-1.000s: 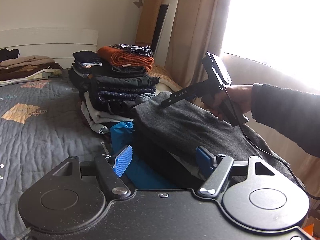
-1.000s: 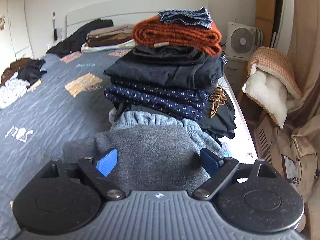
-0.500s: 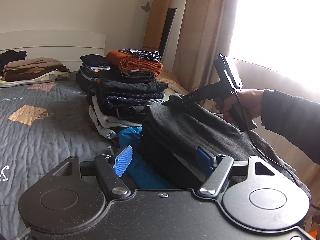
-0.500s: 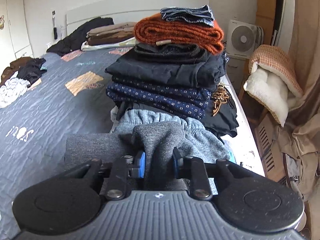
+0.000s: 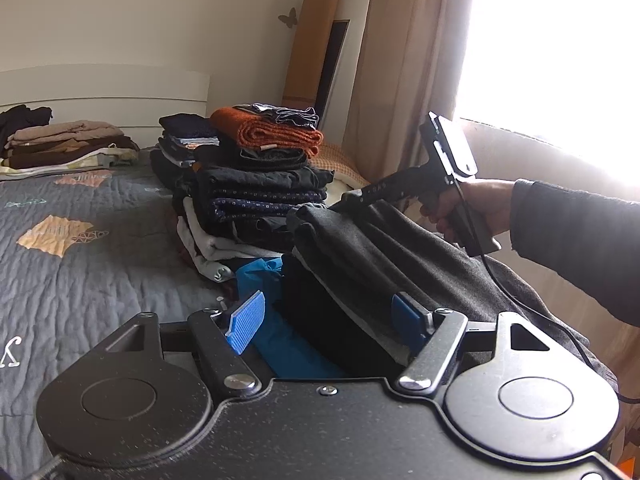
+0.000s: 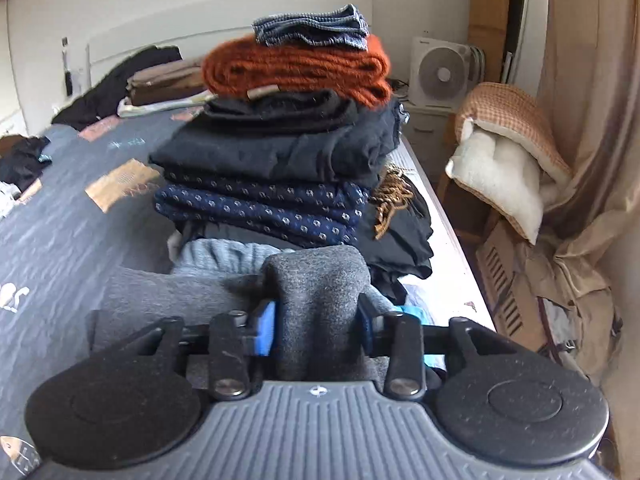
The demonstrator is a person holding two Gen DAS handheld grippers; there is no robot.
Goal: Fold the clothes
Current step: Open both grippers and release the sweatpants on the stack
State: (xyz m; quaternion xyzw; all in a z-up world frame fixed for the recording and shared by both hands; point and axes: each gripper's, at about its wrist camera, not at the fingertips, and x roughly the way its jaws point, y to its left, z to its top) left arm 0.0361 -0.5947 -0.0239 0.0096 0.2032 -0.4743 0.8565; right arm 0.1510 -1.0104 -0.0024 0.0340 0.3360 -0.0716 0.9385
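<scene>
A folded dark grey garment (image 5: 380,248) lies on a low pile at the bed's near right edge, above black cloth and a blue garment (image 5: 280,340). My right gripper (image 6: 318,322) is shut on a bunched fold of this grey garment (image 6: 320,280) and lifts its far end. In the left wrist view the right gripper (image 5: 348,200) shows at the garment's far end, held by a hand (image 5: 480,208) in a dark sleeve. My left gripper (image 5: 328,316) is open low at the pile's near side, its blue pads either side of the black and blue cloth.
A tall stack of folded clothes (image 6: 280,152) topped by an orange knit (image 6: 300,68) stands just beyond. The grey quilted bed (image 5: 80,260) stretches left, with more clothes (image 5: 60,144) at the headboard. A fan (image 6: 440,72), a padded chair (image 6: 508,152) and curtains (image 5: 400,80) stand right.
My right gripper went from open over the grey garment to shut on a fold of it, and has since raised it. The left gripper stayed open, shifting slightly.
</scene>
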